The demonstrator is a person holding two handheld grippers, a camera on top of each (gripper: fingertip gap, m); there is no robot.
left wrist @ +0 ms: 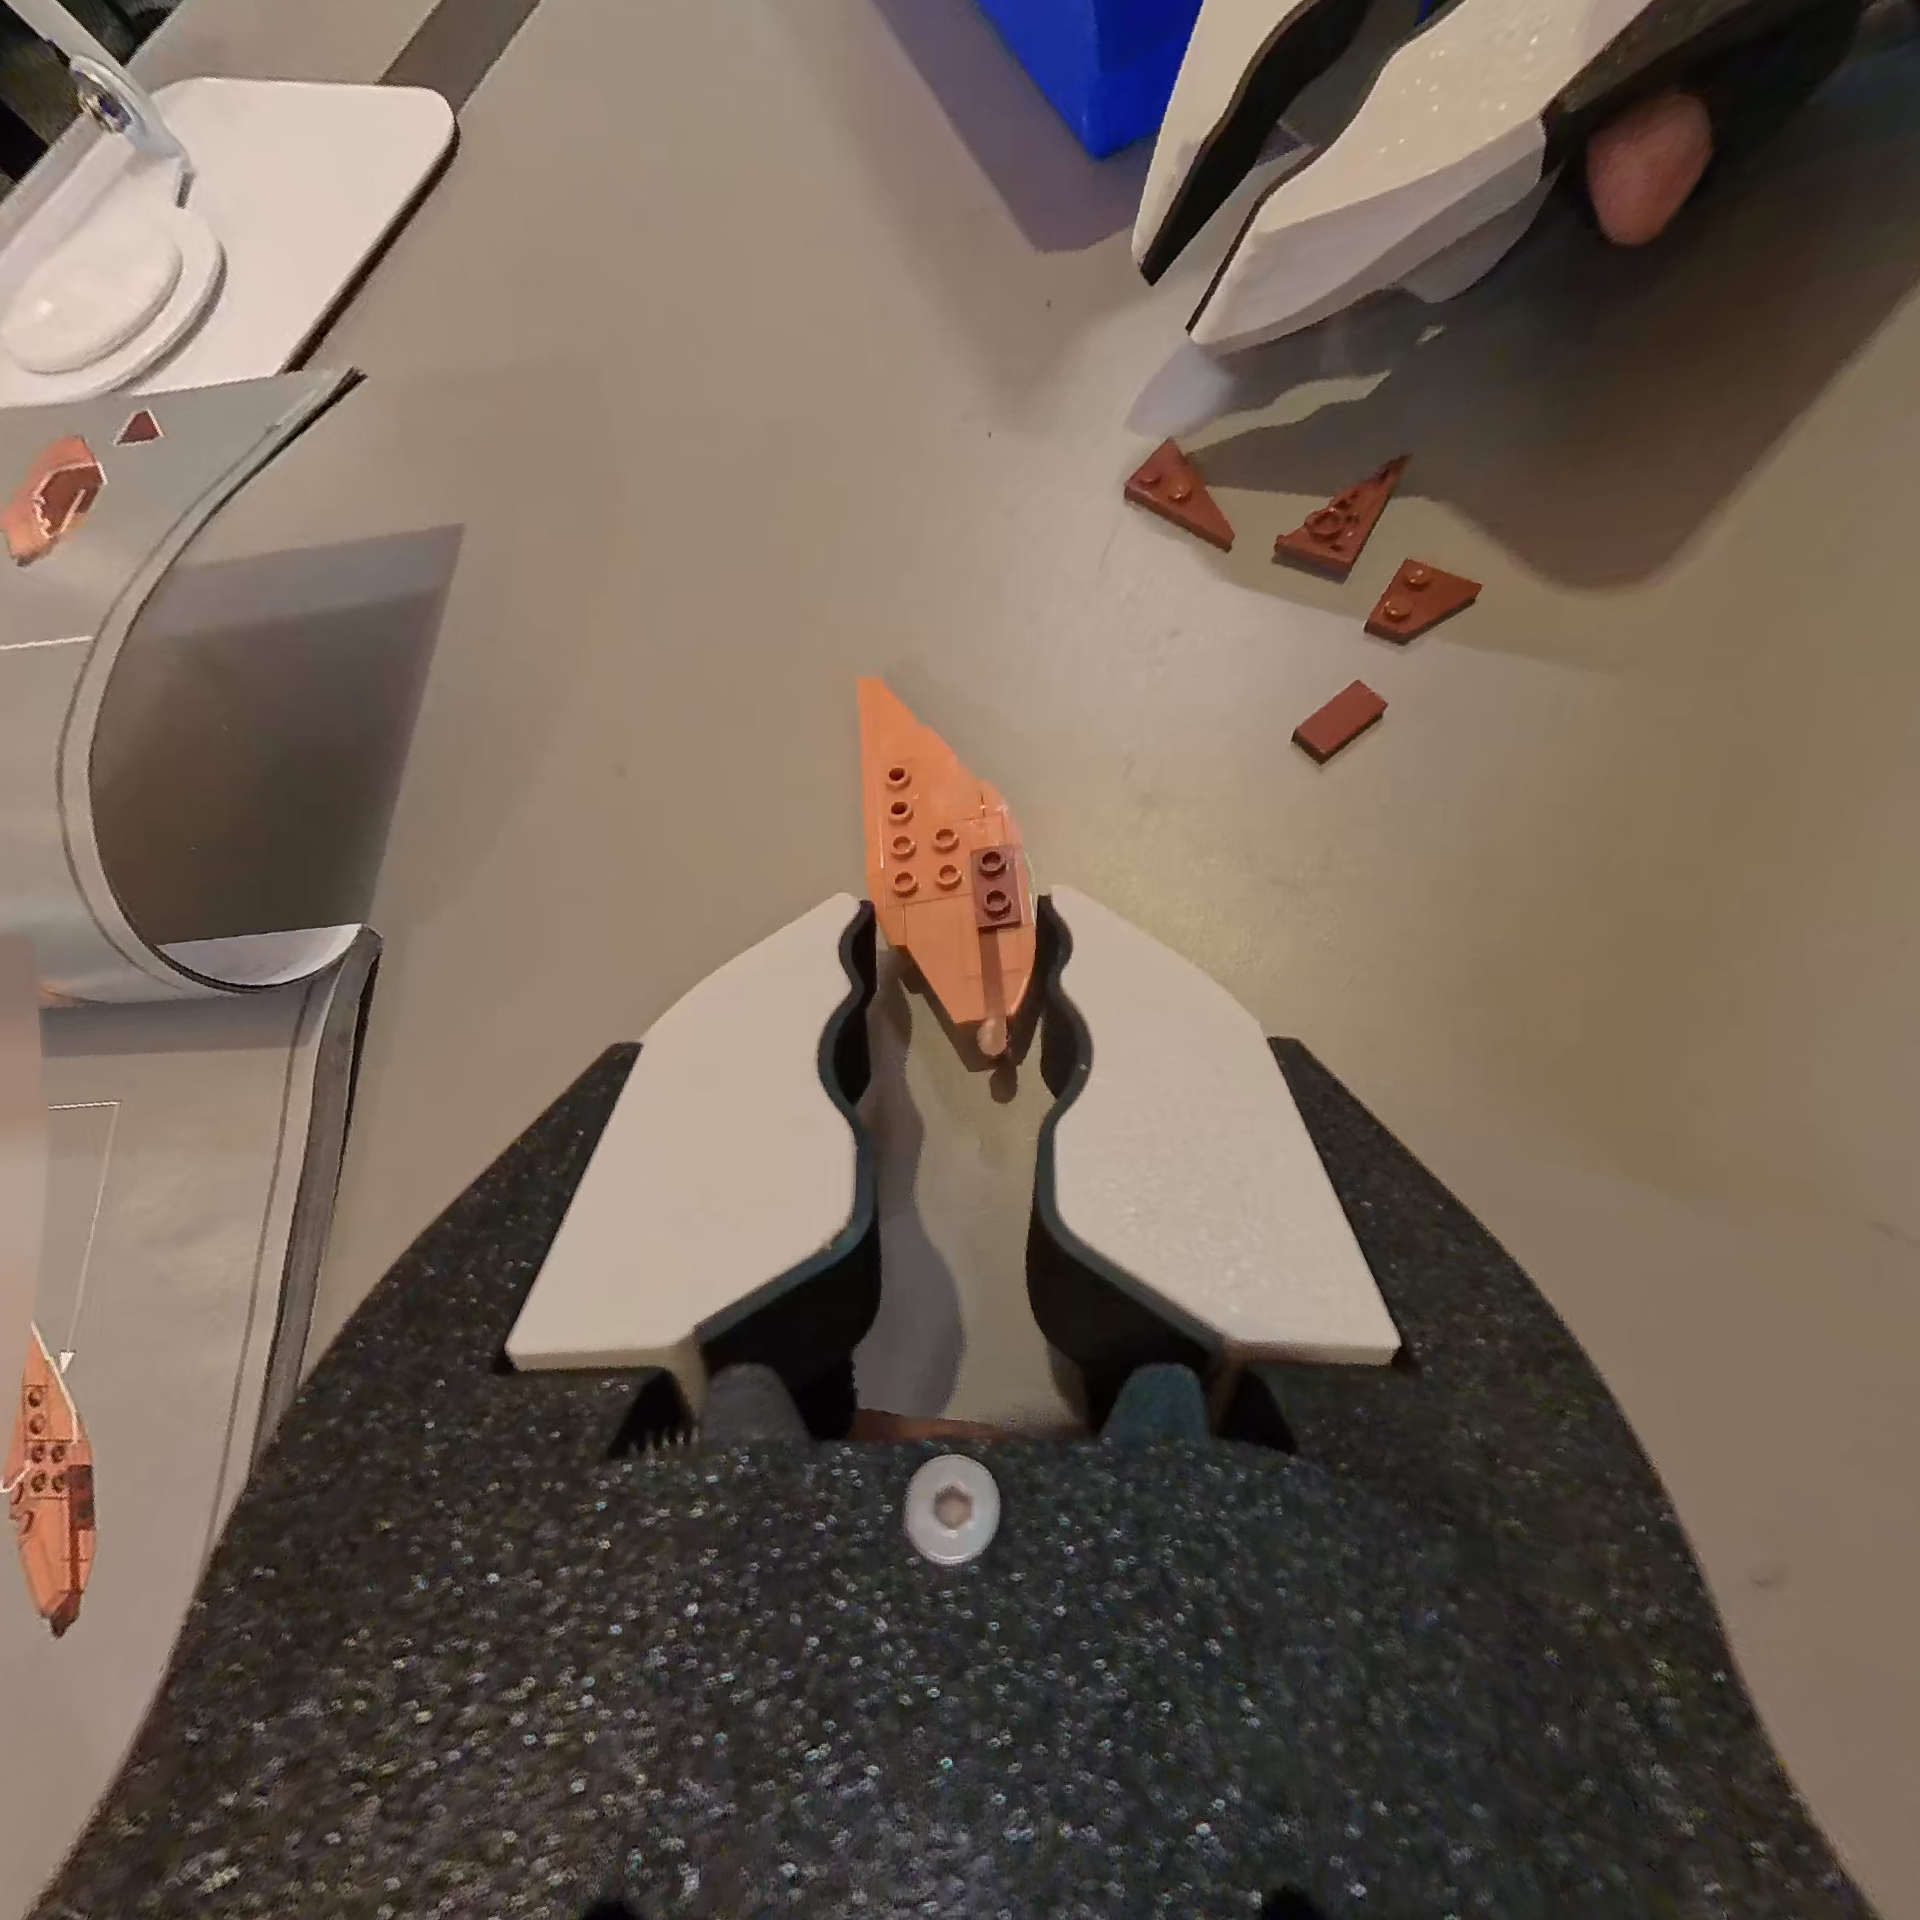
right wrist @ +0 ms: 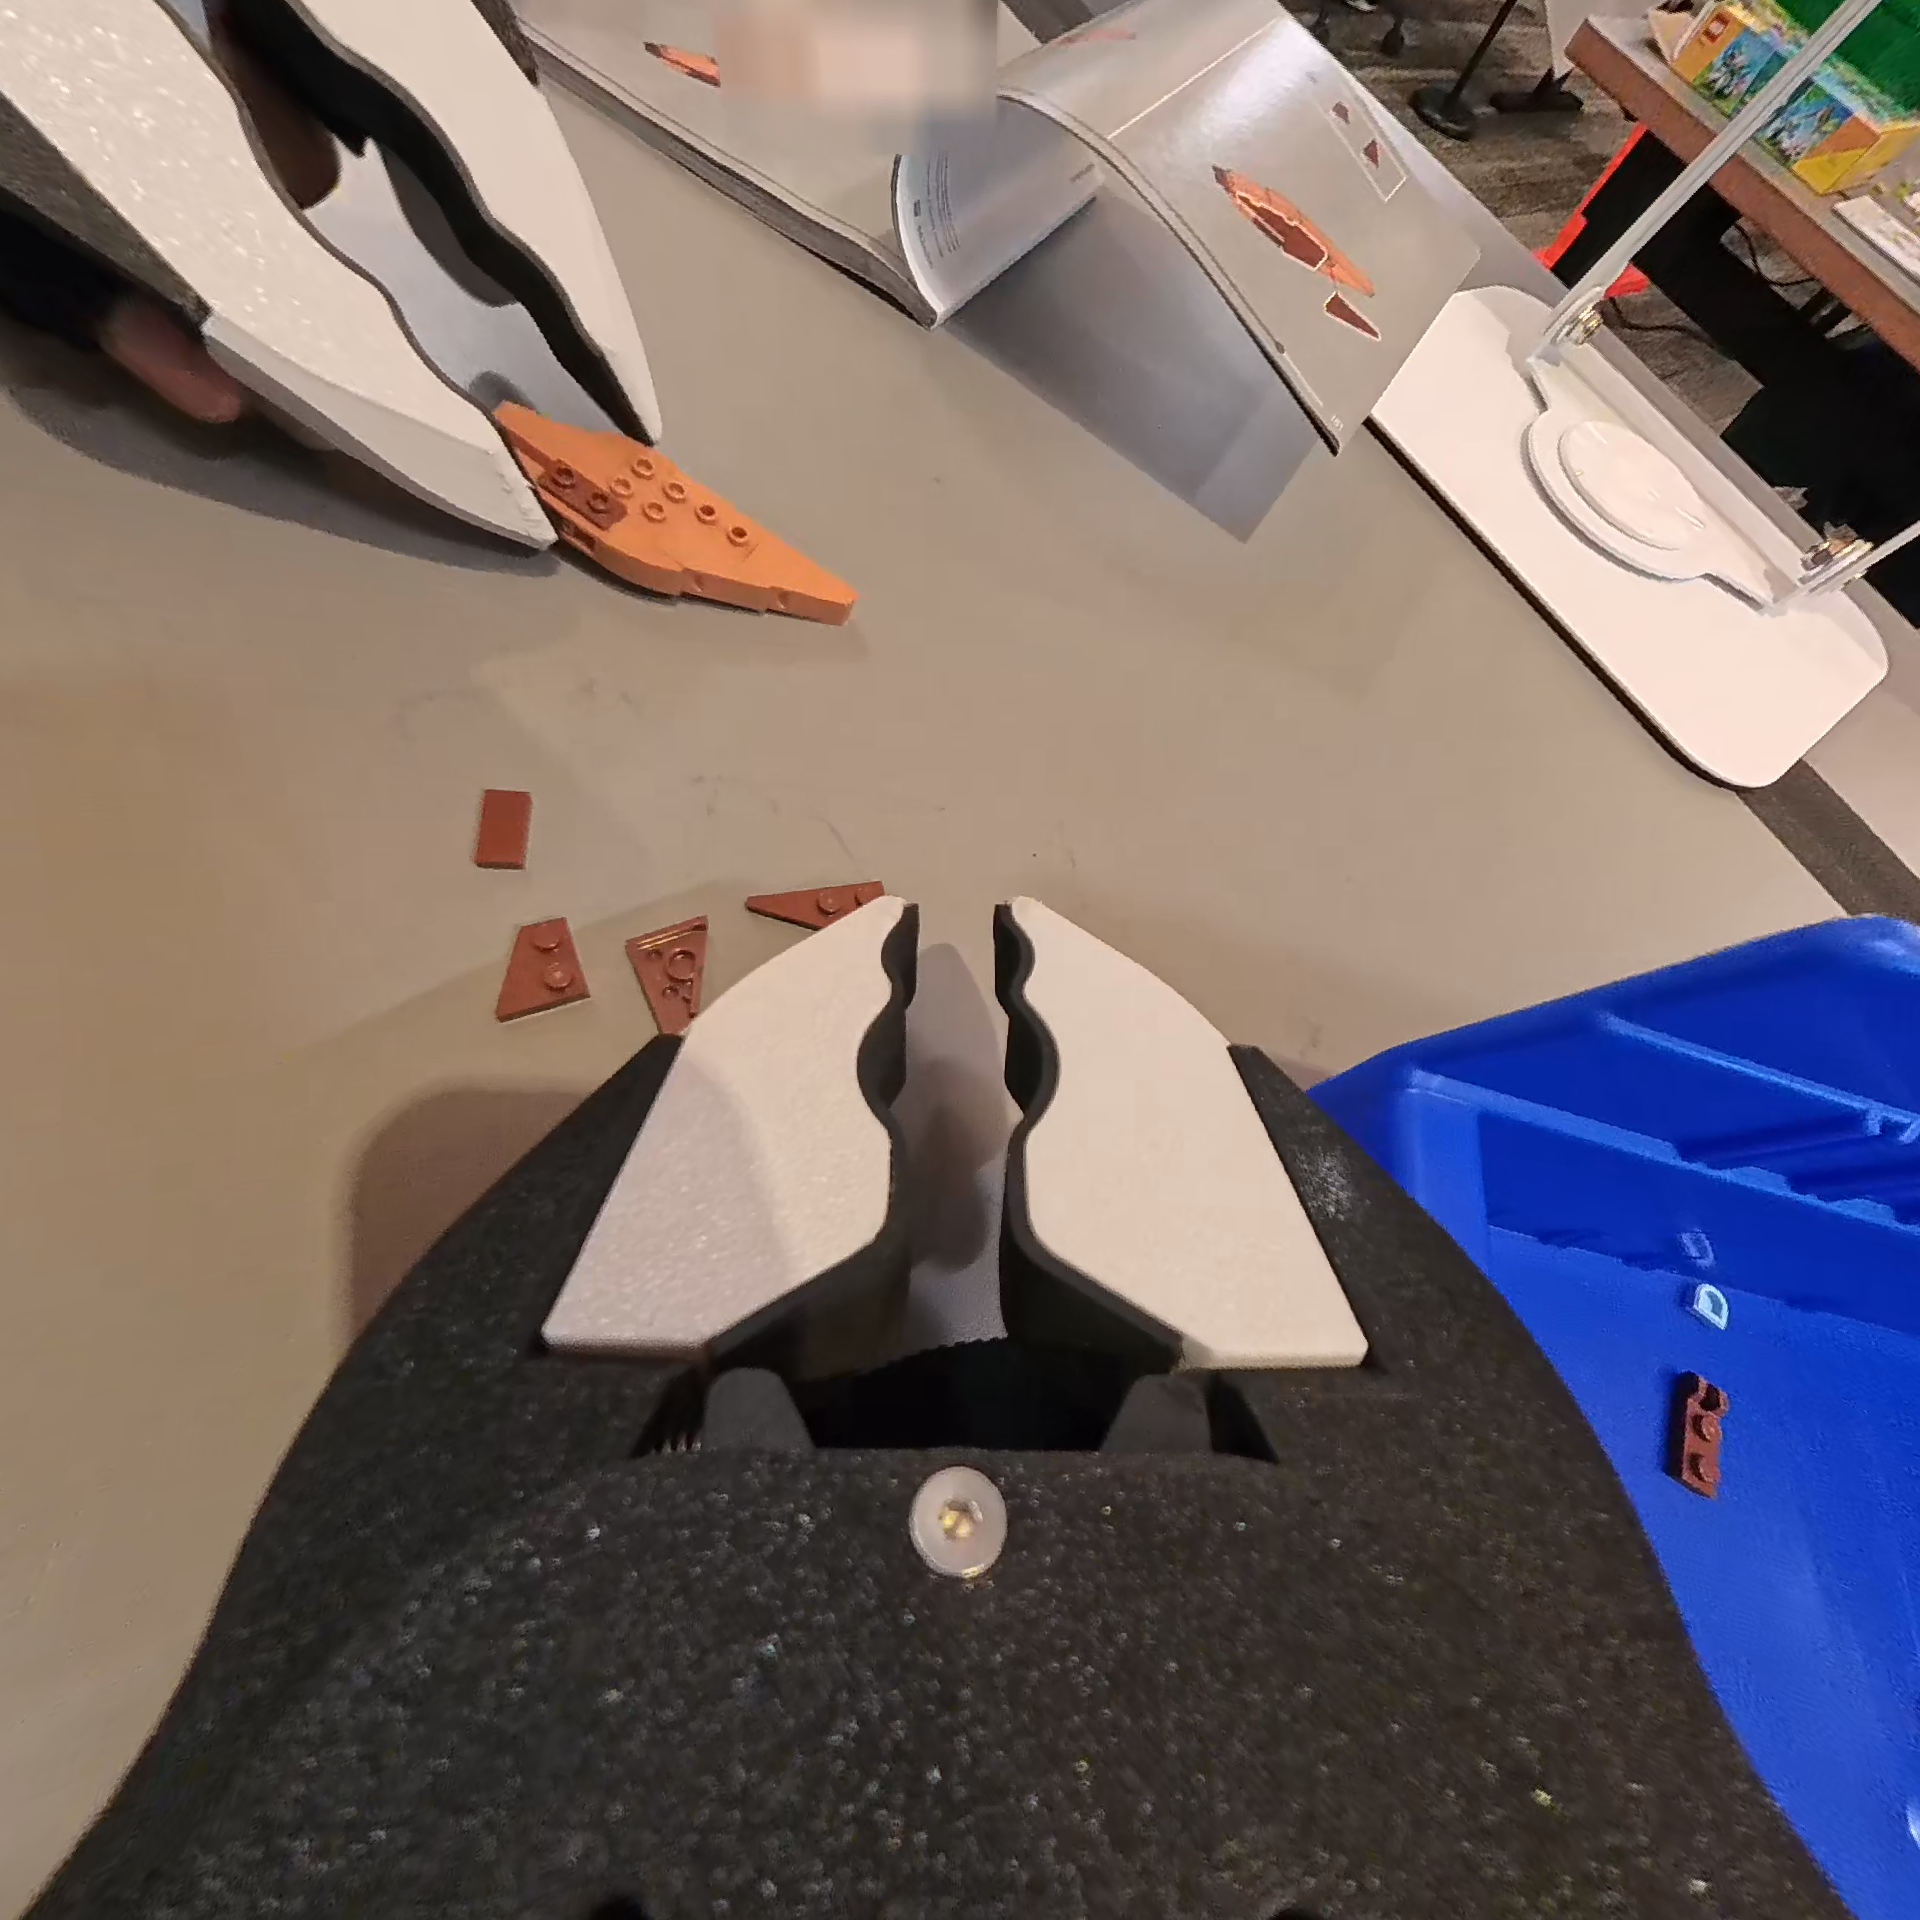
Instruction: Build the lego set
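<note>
An orange wing-shaped lego assembly [left wrist: 935,831] with a dark brown two-stud plate on it lies on the grey table [left wrist: 727,468]. My left gripper [left wrist: 956,909] is shut on its near end, one finger on each side. The right wrist view shows the same grip [right wrist: 592,478] on the assembly [right wrist: 707,530]. My right gripper [right wrist: 956,914] is slightly open and empty, just above the table. It also shows at the top right of the left wrist view [left wrist: 1174,301]. Three brown wedge plates [right wrist: 545,971] and a brown tile [right wrist: 503,828] lie to its left.
An open instruction booklet [right wrist: 1195,260] lies at the table's far side, its pages curling up [left wrist: 208,675]. A blue parts bin [right wrist: 1662,1195] stands to the right with a small brown piece [right wrist: 1699,1434] inside. A white stand base [right wrist: 1662,571] sits behind. The grippers' ends are close to 12 centimeters from one another. The brown tile [right wrist: 503,828] sits 7 centimeters or so from the ends of my left fingers. Look for it in the left wrist view [left wrist: 1330,718] too.
</note>
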